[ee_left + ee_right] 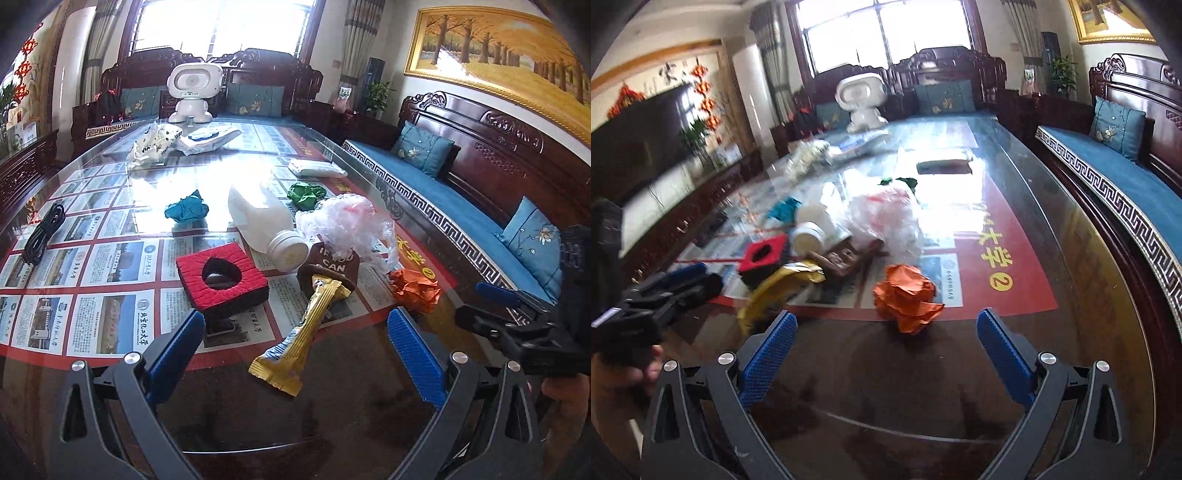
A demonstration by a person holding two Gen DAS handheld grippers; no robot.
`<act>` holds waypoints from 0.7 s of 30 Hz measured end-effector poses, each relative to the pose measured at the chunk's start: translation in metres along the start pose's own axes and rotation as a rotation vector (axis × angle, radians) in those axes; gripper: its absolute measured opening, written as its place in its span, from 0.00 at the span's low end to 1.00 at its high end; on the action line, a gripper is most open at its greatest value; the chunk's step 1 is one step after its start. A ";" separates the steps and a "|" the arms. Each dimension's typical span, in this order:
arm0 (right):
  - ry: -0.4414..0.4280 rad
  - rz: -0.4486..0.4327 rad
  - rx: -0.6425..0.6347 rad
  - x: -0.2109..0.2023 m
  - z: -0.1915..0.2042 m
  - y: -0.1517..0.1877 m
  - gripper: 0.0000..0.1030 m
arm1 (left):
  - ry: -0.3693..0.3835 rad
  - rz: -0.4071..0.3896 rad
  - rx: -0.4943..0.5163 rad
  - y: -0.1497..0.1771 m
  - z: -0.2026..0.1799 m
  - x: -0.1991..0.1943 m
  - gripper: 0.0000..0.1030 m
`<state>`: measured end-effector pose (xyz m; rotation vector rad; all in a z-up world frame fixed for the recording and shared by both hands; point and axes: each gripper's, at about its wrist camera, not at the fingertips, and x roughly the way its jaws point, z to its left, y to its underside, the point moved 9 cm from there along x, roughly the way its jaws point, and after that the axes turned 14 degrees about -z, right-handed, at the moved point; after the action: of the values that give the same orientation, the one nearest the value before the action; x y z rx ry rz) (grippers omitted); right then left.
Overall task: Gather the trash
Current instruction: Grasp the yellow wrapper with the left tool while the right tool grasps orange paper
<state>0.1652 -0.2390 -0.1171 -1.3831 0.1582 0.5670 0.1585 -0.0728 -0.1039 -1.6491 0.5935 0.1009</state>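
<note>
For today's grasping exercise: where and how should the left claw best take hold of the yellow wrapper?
Probably the near flat end of the yellow wrapper, approached head-on. It lies lengthwise between the open left claw, while its far end rests on the brown card.

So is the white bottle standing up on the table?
No, the white bottle lies on its side on the glass table, its capped end pointing toward the camera beside the red cushion.
</note>
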 end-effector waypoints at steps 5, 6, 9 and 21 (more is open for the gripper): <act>0.028 0.088 -0.015 0.039 -0.005 0.008 0.82 | -0.002 0.037 -0.009 0.008 0.003 0.011 0.96; 0.036 0.097 -0.010 0.044 -0.008 0.008 0.82 | -0.003 0.042 -0.008 0.009 0.004 0.012 0.96; 0.046 0.112 -0.003 0.056 -0.010 0.007 0.82 | 0.004 0.050 -0.001 0.012 0.002 0.015 0.96; 0.016 0.128 0.005 0.058 -0.010 0.011 0.40 | 0.037 0.082 0.019 0.019 -0.011 0.033 0.96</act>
<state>0.2126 -0.2312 -0.1535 -1.3797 0.2623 0.6617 0.1754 -0.0948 -0.1324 -1.6111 0.6889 0.1248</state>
